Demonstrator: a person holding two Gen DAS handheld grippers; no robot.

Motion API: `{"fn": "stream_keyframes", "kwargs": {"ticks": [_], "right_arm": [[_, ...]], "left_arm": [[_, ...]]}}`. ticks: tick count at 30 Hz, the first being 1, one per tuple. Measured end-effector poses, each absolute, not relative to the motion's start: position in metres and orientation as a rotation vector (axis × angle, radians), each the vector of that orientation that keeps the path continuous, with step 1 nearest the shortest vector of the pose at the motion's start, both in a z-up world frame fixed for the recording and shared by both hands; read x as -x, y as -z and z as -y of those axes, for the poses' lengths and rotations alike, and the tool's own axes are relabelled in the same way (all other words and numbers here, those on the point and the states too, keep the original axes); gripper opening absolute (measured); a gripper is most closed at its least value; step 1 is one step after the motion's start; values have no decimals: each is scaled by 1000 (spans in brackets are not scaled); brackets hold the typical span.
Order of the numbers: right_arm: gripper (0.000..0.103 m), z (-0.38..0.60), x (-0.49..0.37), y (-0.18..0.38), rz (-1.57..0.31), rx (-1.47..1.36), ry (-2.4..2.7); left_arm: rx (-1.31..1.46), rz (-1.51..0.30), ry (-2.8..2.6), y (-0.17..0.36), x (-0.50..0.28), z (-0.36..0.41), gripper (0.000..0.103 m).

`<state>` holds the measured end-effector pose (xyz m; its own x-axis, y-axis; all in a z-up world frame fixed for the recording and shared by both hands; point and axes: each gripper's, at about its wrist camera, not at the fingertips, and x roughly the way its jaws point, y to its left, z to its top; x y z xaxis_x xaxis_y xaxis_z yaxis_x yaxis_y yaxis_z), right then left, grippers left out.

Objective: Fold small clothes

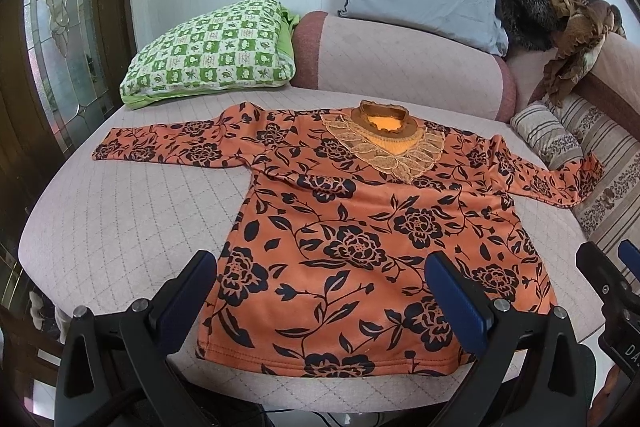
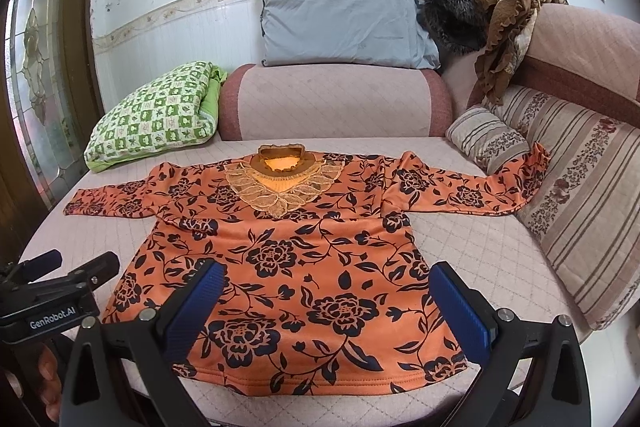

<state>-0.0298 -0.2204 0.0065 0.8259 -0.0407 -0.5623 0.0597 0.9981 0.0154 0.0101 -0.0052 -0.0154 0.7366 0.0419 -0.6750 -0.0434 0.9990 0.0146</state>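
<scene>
Left tongs (image 1: pixel 320 291) spread wide, nothing held, blue pads hovering over the near hem of the shirt (image 1: pixel 360 227); one pad sits off the shirt's left edge, the other over its right half. Right tongs (image 2: pixel 328 295) likewise wide apart and holding nothing, both pads over the shirt's lower half, hem just below them. Each tongs also shows at the edge of the other's view, beside the shirt's bottom corners.

One shirt: orange with black flower print, lace collar, lying flat and face up on the quilted pink sofa seat (image 1: pixel 120 219), both sleeves stretched out sideways. Its right sleeve end rides up onto the striped cushion (image 2: pixel 580 211) on that side; left sleeve lies flat on the seat.

Beyond the shirt's collar: one pink sofa armrest (image 2: pixel 332 103). One grey pillow (image 2: pixel 344 23) stands on top of it against the wall. One green checked pillow (image 2: pixel 156 111) left of the collar. One small striped bolster (image 2: pixel 486 137) right of the collar. One heap of brown and dark fabric (image 2: pixel 504 11) on the sofa back, right of the grey pillow.

No containers visible.
</scene>
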Motion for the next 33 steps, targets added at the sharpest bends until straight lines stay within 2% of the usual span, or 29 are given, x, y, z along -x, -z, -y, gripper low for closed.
{"fn": "stream_keyframes", "kwargs": {"ticks": [4, 9, 21, 26, 29, 31, 33], "right_arm": [[103, 231, 20, -3, -598, -40, 55], [103, 289, -11, 2, -565, -89, 150], [100, 544, -181, 21, -668, -110, 640], [80, 586, -238, 36, -735, -56, 751], [63, 598, -258, 49, -778, 12, 814], [14, 608, -266, 56, -827, -6, 819], [8, 612, -270, 55, -866, -29, 803]], "left_arm": [[10, -735, -37, 20, -22, 10, 103], [9, -757, -35, 30, -44, 11, 103], [-17, -864, -33, 84, -112, 3, 103], [-25, -879, -33, 101, -130, -3, 103], [-35, -881, -35, 108, -136, -10, 103], [-38, -877, -38, 111, -136, -17, 103], [-30, -875, -41, 113, -136, -27, 103]]}}
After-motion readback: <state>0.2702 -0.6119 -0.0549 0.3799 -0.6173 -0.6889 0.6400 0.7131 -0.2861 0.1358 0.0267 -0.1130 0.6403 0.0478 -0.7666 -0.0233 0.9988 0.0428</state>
